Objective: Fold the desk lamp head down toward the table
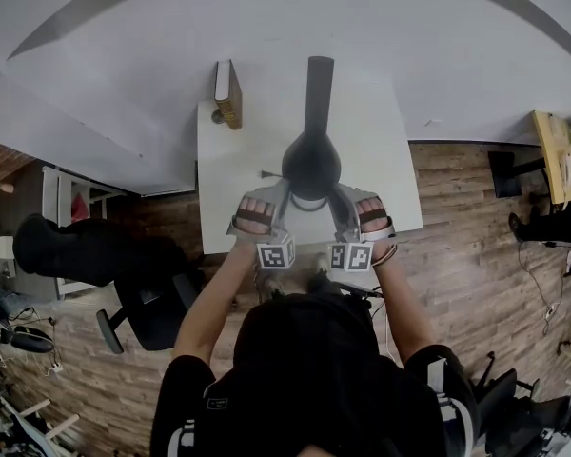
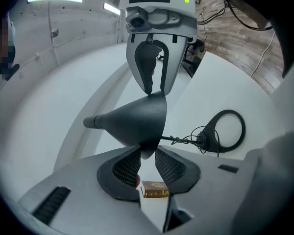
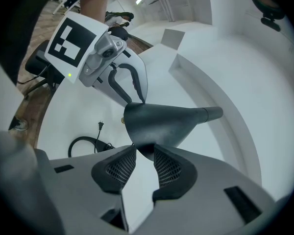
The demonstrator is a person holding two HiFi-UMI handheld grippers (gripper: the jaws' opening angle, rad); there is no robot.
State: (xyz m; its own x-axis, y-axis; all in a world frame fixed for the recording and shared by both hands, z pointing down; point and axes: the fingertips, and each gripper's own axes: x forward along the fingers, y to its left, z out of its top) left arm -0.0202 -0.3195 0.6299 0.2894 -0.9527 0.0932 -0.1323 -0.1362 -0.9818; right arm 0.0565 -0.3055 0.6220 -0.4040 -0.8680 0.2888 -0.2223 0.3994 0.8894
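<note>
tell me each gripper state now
left gripper: closed on the lamp head rim
right gripper: closed on the lamp head rim

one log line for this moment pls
lamp head: raised above table | left hand-held gripper: closed on its rim | right hand-held gripper: closed on opposite rim

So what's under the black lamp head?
White table, with a looped black cord lying on it. From the head view, the lamp head hides most of the cord and the table beneath.
</note>
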